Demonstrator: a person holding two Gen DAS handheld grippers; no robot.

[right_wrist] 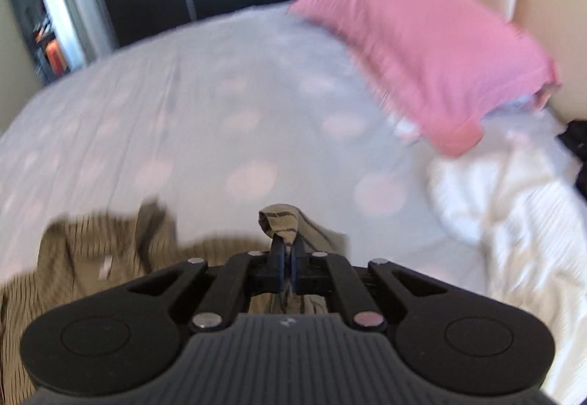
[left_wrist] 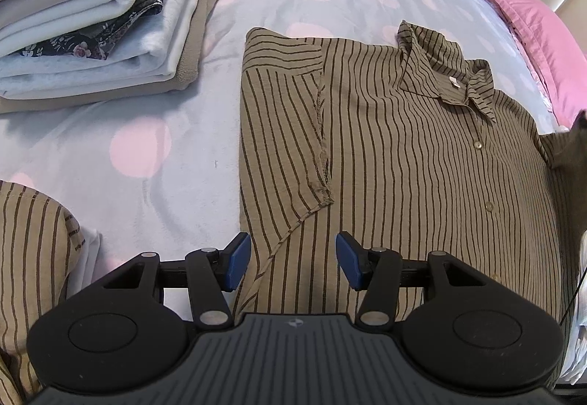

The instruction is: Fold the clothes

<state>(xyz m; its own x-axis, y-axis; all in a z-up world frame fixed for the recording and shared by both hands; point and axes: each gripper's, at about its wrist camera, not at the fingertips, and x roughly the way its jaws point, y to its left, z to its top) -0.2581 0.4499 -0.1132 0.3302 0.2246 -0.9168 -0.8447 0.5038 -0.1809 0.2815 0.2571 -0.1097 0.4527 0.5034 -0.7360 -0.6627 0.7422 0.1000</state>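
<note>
The brown striped shirt (left_wrist: 422,163) lies front-up on the bed (left_wrist: 176,148), collar away from the left tongs (left_wrist: 293,260), one short sleeve folded in over the body. The left tongs hang released above the lower sleeve edge, blue pads (left_wrist: 240,260) parted and clear of the cloth. The right tongs (right_wrist: 288,256) are clenched on a bunched fold of the same shirt (right_wrist: 282,219), lifted off the bedding; this view is blurred. A stack of folded clothes (left_wrist: 99,19) sits beyond and left of the left tongs. A pink pillow (right_wrist: 429,53) lies ahead and right of the right tongs, with crumpled white bedding (right_wrist: 513,207) nearer on the right.
</note>
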